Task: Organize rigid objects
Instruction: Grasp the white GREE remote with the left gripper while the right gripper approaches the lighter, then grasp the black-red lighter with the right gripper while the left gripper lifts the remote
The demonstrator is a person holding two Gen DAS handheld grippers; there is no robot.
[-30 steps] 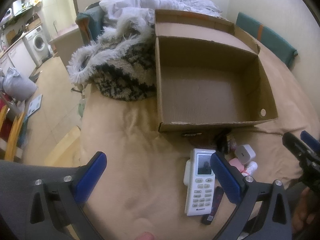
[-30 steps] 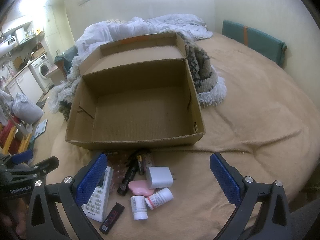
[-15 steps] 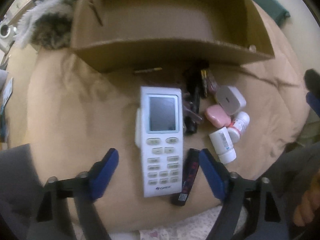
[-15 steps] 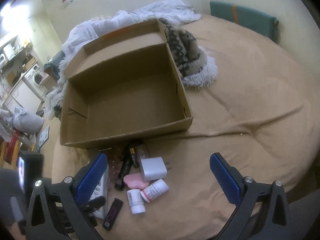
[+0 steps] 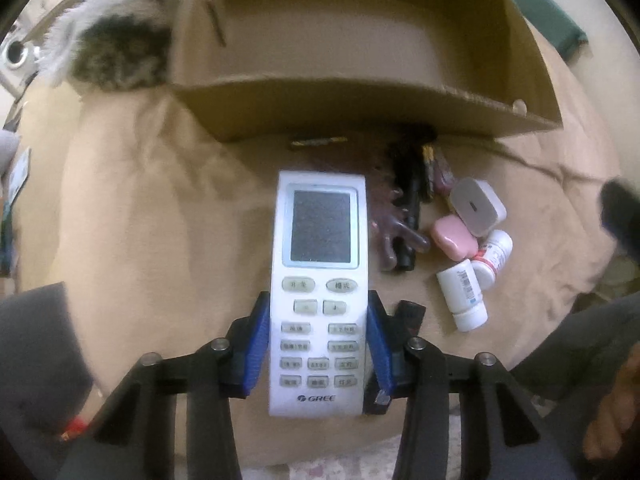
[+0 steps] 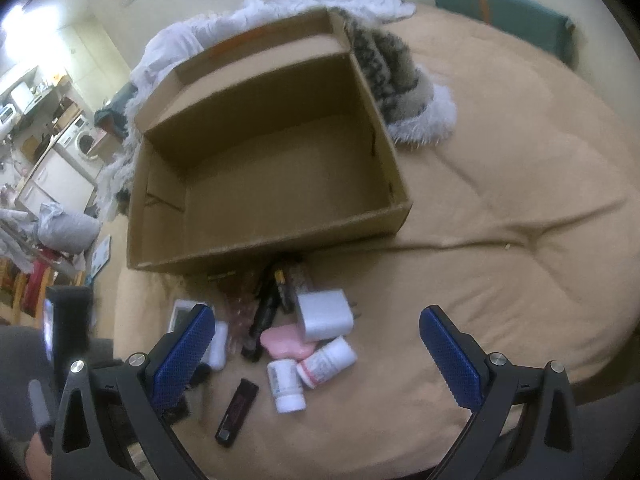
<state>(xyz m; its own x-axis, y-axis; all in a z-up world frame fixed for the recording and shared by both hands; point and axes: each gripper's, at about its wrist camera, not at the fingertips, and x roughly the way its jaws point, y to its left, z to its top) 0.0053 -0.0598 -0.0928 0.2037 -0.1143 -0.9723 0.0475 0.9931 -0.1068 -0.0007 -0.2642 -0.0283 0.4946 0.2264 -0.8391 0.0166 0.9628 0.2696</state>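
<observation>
1. Left hand-held gripper (image 5: 318, 344): clamped on the white remote (image 5: 319, 292), lying on the bed (image 5: 132, 216).
2. Right hand-held gripper (image 6: 316, 352): jaws wide apart, holding nothing.
3. Cardboard box (image 6: 256, 240): just beyond both.

Right tool (image 6: 316, 354) wide open above small clutter, cardboard box (image 6: 272, 236) beyond, possibly empty.

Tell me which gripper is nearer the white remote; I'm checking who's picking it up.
Left. The left gripper has its blue pads against both sides of the remote. The right gripper is open above the pill bottles, to the remote's right, touching nothing.
</observation>
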